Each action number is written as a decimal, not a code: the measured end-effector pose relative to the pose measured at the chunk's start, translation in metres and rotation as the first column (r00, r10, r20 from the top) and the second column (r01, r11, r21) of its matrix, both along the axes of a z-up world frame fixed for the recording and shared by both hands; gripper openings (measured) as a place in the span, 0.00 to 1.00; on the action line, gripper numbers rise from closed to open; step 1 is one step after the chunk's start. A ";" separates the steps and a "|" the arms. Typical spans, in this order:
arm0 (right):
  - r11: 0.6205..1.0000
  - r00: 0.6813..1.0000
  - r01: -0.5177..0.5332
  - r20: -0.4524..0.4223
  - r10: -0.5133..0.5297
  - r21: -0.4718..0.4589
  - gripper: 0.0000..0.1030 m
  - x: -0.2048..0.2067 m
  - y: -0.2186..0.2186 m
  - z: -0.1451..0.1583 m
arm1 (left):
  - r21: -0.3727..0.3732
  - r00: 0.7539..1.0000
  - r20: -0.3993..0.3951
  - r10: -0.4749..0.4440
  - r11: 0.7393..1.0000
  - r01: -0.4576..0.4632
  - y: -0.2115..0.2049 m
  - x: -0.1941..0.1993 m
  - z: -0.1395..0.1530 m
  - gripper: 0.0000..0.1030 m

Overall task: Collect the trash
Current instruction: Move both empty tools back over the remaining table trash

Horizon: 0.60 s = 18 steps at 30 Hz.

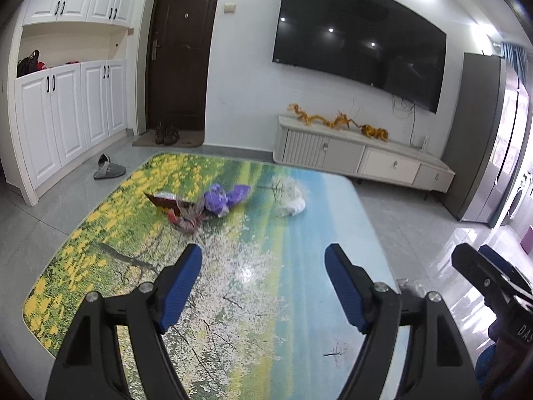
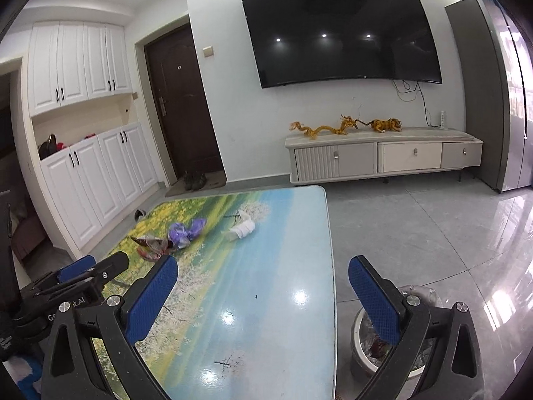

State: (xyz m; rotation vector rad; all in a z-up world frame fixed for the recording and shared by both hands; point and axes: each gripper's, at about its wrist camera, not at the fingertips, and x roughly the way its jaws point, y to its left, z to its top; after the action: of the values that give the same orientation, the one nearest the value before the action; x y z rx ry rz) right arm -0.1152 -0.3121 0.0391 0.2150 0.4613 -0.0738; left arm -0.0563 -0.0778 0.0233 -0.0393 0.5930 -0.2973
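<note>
White cupboards, a dark door and a wall television [image 2: 339,36] back the room; a table [image 2: 266,300] printed with flowers carries the trash; a purple wrapper [image 1: 223,198] touches a red crumpled wrapper [image 1: 181,211], a white wad [image 1: 289,200] apart to their right; left gripper [image 1: 263,286] and right gripper [image 2: 263,293] both hover spread and empty; a lined bin [image 2: 369,343] stands beside the table.

Left tool [image 1: 263,286] open over table [image 1: 299,233] — purple wrapper [image 1: 223,198], white wad [image 1: 289,200] ahead.
</note>
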 end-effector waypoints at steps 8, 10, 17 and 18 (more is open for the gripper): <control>1.000 0.992 -0.016 -0.127 0.015 -0.008 1.00 0.044 0.003 -0.034 | 0.032 0.994 -0.106 -0.001 0.999 0.004 0.002 0.035 -0.043 0.73; 0.999 0.988 -0.040 -0.151 0.037 -0.014 1.00 0.058 0.006 -0.040 | 0.017 0.991 -0.136 0.010 1.000 -0.007 0.012 0.050 -0.051 0.73; 0.993 0.968 -0.117 -0.222 0.114 -0.002 0.94 0.115 0.017 -0.062 | -0.024 0.978 -0.195 0.078 0.996 -0.084 0.055 0.102 -0.069 0.73; 0.992 0.966 -0.123 -0.229 0.120 0.002 0.92 0.123 0.018 -0.065 | -0.033 0.976 -0.199 0.086 0.995 -0.094 0.062 0.111 -0.070 0.73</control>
State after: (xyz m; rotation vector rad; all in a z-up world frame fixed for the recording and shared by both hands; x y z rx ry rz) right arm 0.0081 -0.2943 -0.0259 0.1661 0.7025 0.0196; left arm 0.0543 -0.0163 -0.0466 -0.1375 0.7801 -0.2193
